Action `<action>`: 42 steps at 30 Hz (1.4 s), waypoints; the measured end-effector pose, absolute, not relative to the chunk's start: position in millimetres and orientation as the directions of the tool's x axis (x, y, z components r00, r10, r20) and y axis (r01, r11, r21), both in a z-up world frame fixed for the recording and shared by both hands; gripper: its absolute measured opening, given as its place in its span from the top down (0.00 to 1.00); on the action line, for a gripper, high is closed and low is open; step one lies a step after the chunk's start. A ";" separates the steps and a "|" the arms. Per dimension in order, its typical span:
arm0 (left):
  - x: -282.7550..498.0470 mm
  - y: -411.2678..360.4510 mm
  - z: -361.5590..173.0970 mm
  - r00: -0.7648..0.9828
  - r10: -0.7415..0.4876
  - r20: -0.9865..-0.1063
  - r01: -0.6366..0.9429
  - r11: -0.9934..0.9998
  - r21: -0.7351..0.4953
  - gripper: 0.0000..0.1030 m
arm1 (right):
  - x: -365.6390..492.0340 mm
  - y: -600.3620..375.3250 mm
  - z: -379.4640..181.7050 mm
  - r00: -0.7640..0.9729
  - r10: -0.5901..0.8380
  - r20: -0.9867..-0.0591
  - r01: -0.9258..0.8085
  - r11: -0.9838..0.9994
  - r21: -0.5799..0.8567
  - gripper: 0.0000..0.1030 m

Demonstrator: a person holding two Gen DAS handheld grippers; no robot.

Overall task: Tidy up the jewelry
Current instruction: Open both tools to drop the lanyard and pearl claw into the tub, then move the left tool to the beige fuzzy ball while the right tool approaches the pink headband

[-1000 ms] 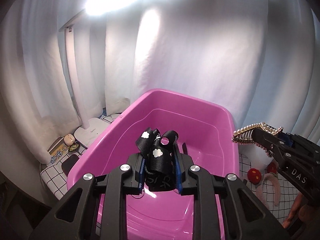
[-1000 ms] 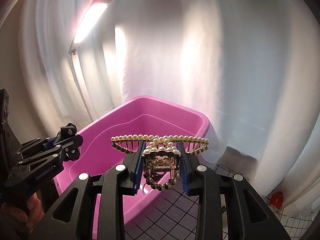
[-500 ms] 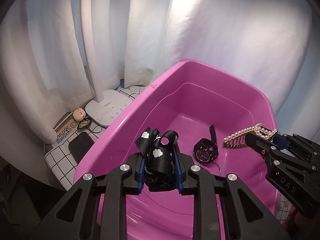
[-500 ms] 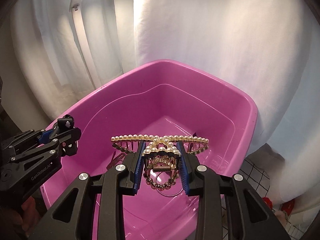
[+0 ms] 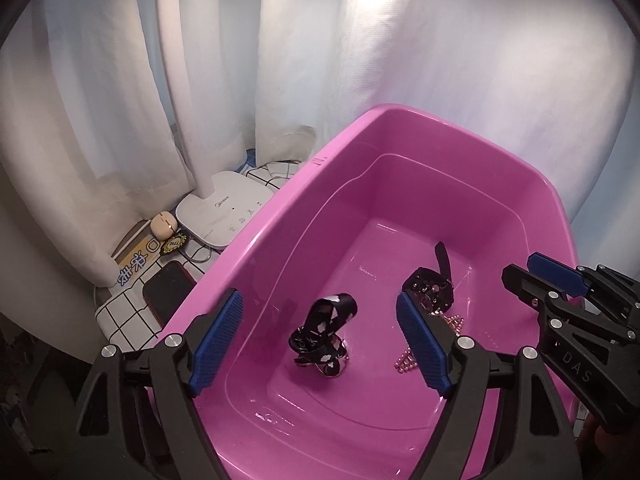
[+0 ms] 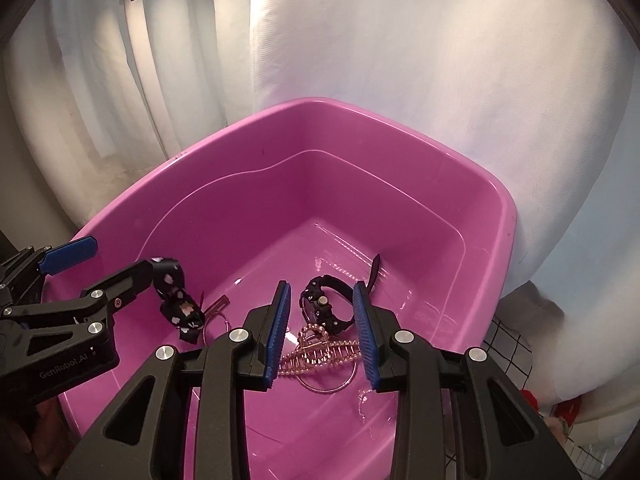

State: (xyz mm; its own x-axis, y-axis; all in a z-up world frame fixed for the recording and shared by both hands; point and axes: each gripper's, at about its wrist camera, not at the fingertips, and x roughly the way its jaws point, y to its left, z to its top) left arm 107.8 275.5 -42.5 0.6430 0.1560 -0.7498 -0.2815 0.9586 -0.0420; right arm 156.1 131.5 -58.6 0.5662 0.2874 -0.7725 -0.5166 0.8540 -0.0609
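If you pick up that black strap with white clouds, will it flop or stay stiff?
Probably floppy: the black strap lies curled in loose loops on the floor of the pink tub. It looks like thin fabric, so it is likely light. Being soft and crumpled, it seems unlikely to roll if nudged.

The tub (image 5: 400, 168) is shiny smooth pink plastic. The ribbon (image 5: 324, 332) is black cloth. The curtain (image 5: 440, 40) is soft white cloth.

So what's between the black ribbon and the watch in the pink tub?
Right wrist view: a small flat clip and a thin ring on the tub floor, between ribbon and watch.
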 end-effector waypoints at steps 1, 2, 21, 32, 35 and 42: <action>107.8 275.4 -41.8 0.644 0.154 -0.749 -0.279 0.959 -0.043 0.22 | 156.3 130.5 -58.1 0.568 0.287 -0.772 -0.514 0.856 -0.060 0.69; 107.6 275.3 -41.4 0.645 0.154 -0.749 -0.279 0.959 -0.043 0.21 | 156.0 128.6 -57.7 0.570 0.286 -0.771 -0.511 0.858 -0.059 0.66; 87.3 271.0 -30.1 0.693 0.079 -0.717 -0.274 0.948 -0.160 0.08 | 130.3 108.2 -38.1 0.619 0.326 -0.715 -0.499 0.866 -0.038 0.49; 70.1 223.6 -11.1 0.737 0.121 -0.665 -0.204 0.978 -0.048 0.06 | 100.5 48.3 -24.0 0.688 0.318 -0.652 -0.409 0.912 0.012 0.43; 66.3 205.8 -6.0 0.744 0.095 -0.661 -0.171 0.984 -0.050 0.06 | 89.5 22.9 -21.8 0.706 0.302 -0.640 -0.371 0.928 0.029 0.43; 57.8 158.4 5.2 0.756 0.024 -0.654 -0.081 0.995 -0.057 0.06 | 65.8 -42.5 -22.9 0.726 0.237 -0.646 -0.260 0.964 0.062 0.42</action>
